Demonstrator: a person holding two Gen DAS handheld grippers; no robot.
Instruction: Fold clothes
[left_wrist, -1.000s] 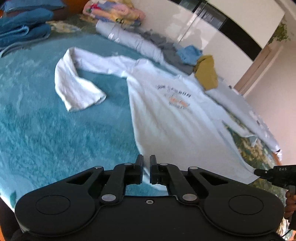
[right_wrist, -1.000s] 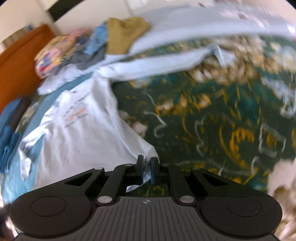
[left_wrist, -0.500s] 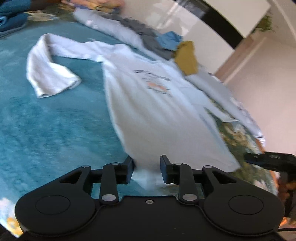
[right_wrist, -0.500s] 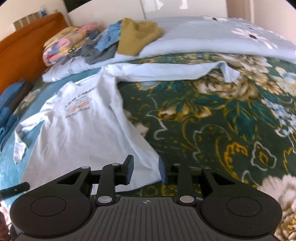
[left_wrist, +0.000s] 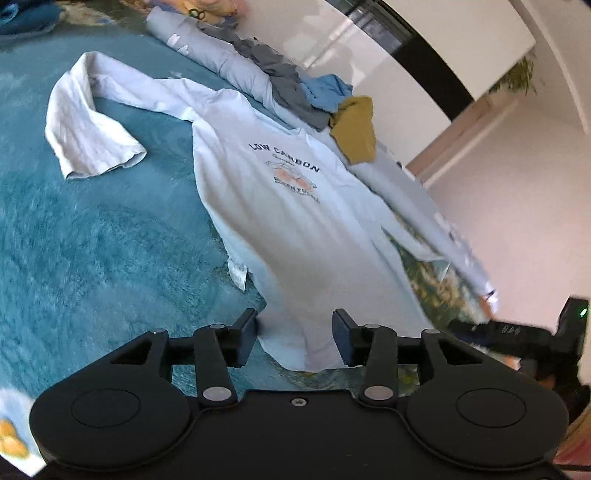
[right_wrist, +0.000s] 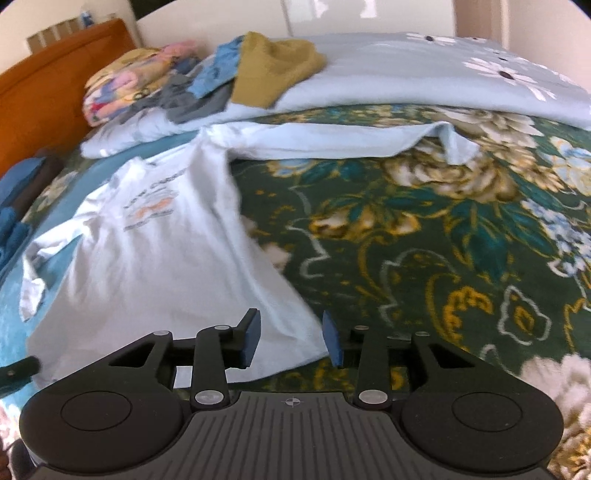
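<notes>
Shirt chest, top line: "LOW CARBON" in dark capitals on the white long-sleeved shirt (left_wrist: 295, 221), clear in the left wrist view.
Shirt chest, lower lines: dark lettering around an orange motif, too blurred to read.
Shirt chest, right wrist view: the same print (right_wrist: 151, 203), letters not legible.
Side label: small white tag (left_wrist: 238, 273) at the shirt's edge, no text discernible.

White long-sleeved shirt (left_wrist: 280, 206) with dark lettering and orange print; beside it teal blanket (left_wrist: 92, 240), dark green spread (right_wrist: 424, 229) with gold flowers; beyond, mustard garment (right_wrist: 273, 70).
</notes>
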